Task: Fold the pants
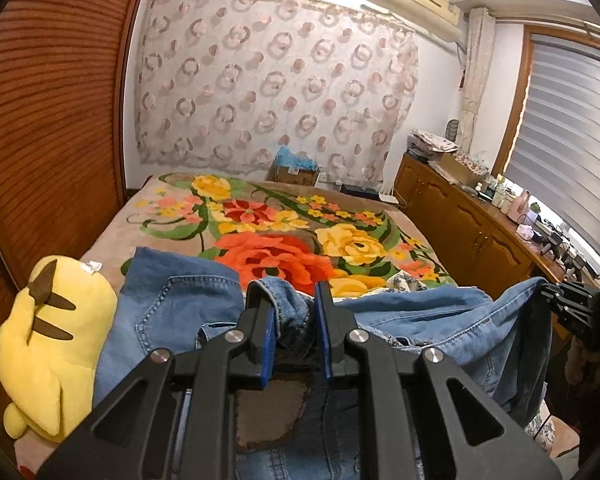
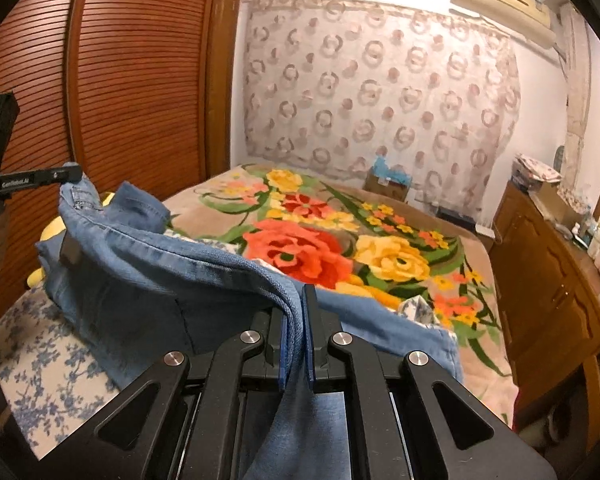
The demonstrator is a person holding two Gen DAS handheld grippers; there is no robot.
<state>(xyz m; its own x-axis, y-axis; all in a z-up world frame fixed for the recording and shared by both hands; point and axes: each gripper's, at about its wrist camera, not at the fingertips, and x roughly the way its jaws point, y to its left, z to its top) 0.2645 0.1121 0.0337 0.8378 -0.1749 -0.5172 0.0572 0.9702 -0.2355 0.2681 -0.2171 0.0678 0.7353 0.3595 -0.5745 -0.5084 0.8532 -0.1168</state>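
Blue denim pants (image 1: 172,304) hang lifted above the bed between my two grippers. My left gripper (image 1: 294,300) is shut on a bunched fold of the waistband, with cloth filling the gap between its blue pads. My right gripper (image 2: 296,300) is shut on a thick hem edge of the pants (image 2: 140,280). In the left wrist view the right gripper (image 1: 548,292) shows at the far right, clamped on the denim's other corner. In the right wrist view the left gripper (image 2: 74,172) holds the far left corner. The denim sags between the two grips.
A floral blanket (image 1: 284,224) covers the bed. A yellow plush toy (image 1: 56,340) lies at the left beside a wooden slatted wardrobe (image 1: 52,120). A wooden cabinet (image 1: 472,220) crowded with small items runs along the right. A blue-flowered sheet (image 2: 52,360) lies at the near bed edge.
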